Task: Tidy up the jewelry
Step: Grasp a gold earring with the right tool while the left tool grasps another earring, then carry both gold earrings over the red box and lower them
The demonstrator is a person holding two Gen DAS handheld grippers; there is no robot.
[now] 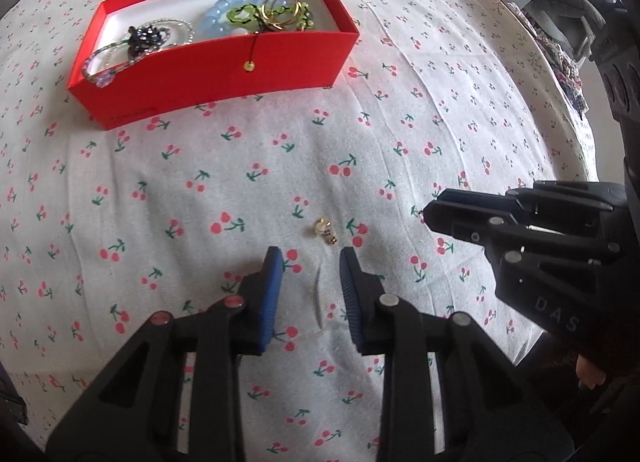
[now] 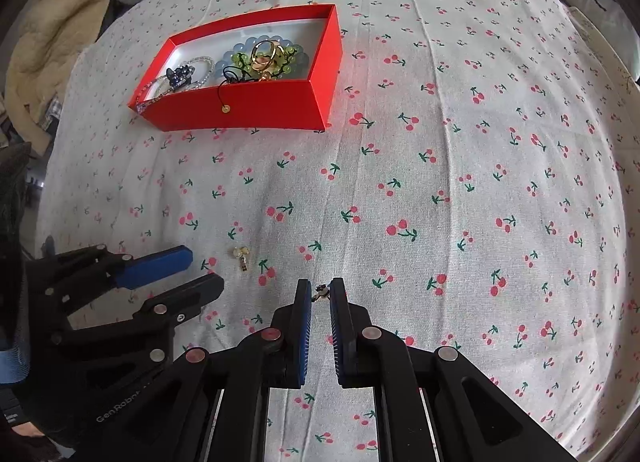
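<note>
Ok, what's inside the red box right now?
The red box holds a pale blue bead bracelet, green beaded piece, gold hoops, dark clip and clear beaded strands. Its near wall hides the floor's front edge.

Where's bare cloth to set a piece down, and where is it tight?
Free: the cloth right of the red box, and the strip between box and grippers. Tight: around the loose earring, flanked by the left gripper and right gripper. The box's right half is heaped.
</note>
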